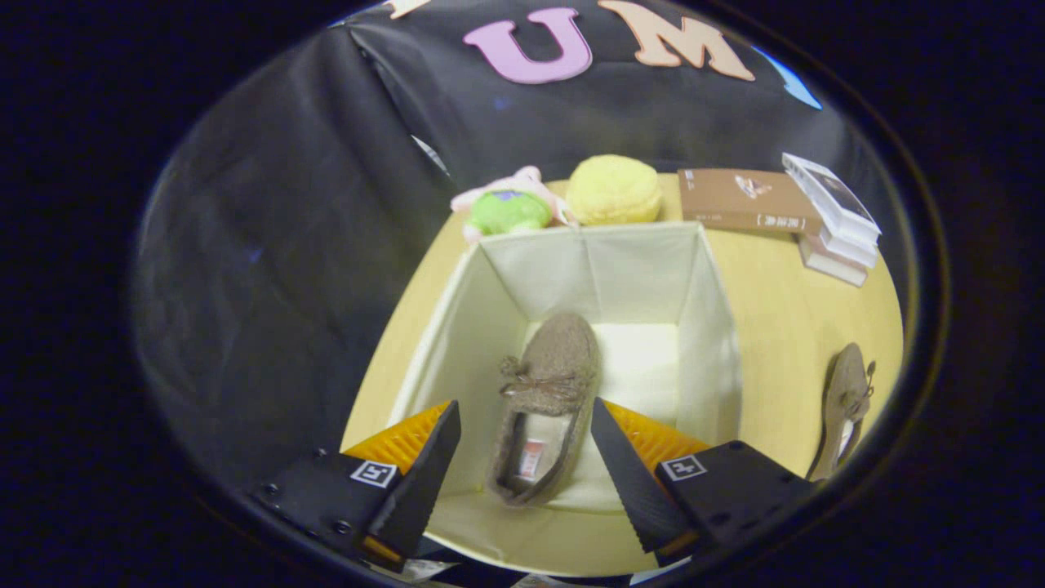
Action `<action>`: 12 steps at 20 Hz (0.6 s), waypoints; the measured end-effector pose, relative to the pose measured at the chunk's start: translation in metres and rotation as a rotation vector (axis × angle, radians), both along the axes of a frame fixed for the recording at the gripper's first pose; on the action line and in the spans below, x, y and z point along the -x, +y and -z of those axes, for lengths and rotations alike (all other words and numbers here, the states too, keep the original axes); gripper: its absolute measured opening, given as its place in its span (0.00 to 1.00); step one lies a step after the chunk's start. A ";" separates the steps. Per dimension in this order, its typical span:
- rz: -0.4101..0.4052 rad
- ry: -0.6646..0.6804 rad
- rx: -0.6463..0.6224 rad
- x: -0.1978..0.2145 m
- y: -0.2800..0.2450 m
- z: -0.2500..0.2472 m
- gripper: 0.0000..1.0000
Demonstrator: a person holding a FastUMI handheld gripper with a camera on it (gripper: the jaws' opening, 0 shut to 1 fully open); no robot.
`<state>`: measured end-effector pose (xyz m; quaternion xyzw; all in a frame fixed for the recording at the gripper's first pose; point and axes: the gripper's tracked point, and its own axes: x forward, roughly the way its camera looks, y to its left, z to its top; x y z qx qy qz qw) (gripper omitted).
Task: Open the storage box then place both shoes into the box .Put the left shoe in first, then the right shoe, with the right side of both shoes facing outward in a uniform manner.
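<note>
Box (718, 327) open, one shoe (543, 408) lies inside on its floor; tool (522, 425) hangs over it, fingers spread, empty; second shoe (845, 408) waits on tabletop (784, 327) beside box, half done

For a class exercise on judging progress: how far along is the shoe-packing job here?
Done: the box stands open, and one shoe lies on its floor, toe toward the far wall. In hand: nothing; the tool is open above the box, fingers on either side of that shoe without touching it. Left: the second shoe rests on the table, right of the box, and must go in beside the first.
</note>
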<state>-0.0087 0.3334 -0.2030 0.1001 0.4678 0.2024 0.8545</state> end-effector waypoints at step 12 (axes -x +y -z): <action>0.014 -0.291 0.203 -0.020 -0.216 -0.045 1.00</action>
